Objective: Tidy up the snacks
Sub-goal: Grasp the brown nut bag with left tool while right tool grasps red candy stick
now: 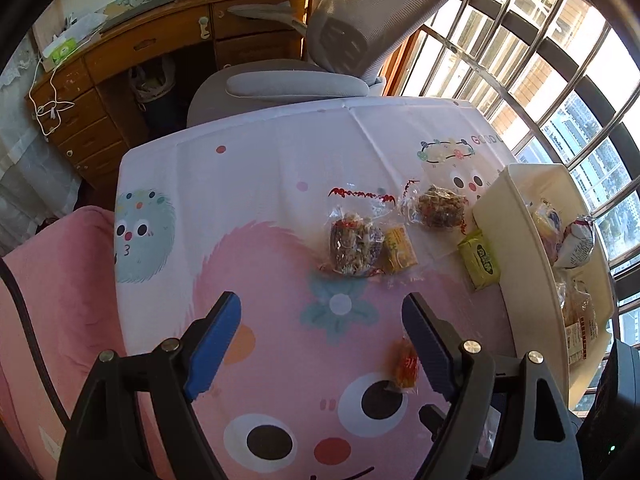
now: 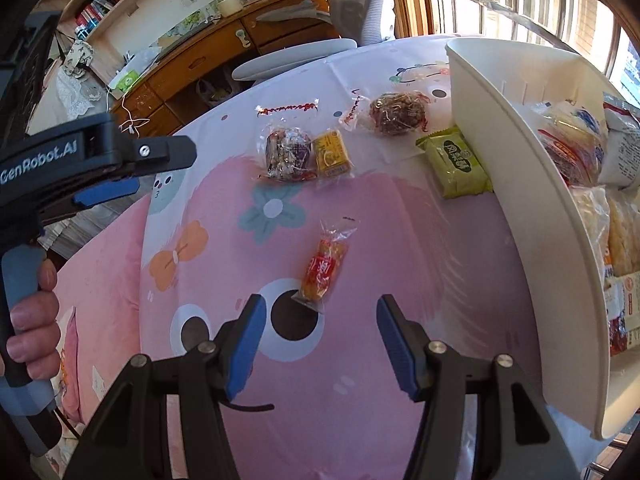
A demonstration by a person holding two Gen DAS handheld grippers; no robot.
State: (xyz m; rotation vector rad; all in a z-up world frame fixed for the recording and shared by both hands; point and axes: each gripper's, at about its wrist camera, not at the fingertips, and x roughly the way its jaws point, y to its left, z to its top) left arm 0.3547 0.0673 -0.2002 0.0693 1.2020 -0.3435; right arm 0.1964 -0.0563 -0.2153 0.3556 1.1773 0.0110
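Note:
Several snacks lie on the pink cartoon tablecloth (image 2: pixel 400 240). An orange-red candy packet (image 2: pixel 323 266) lies just ahead of my right gripper (image 2: pixel 320 342), which is open and empty. In the left wrist view the same orange-red candy packet (image 1: pixel 404 364) sits beside the right finger of my left gripper (image 1: pixel 322 344), open wide with nothing between its fingers. Farther off lie a clear bag of mixed candy (image 2: pixel 287 153), a small yellow packet (image 2: pixel 331 153), a round brown snack in clear wrap (image 2: pixel 396 114) and a green packet (image 2: pixel 454 160). The white bin (image 2: pixel 520 184) on the right holds several packets.
A grey office chair (image 1: pixel 352 36) stands behind the table's far edge, with a wooden desk (image 1: pixel 132 52) beyond it. Barred windows (image 1: pixel 540 60) run along the right. A pink cushion (image 1: pixel 52 280) lies left of the table. A person's hand (image 2: pixel 28 312) holds the left gripper's handle.

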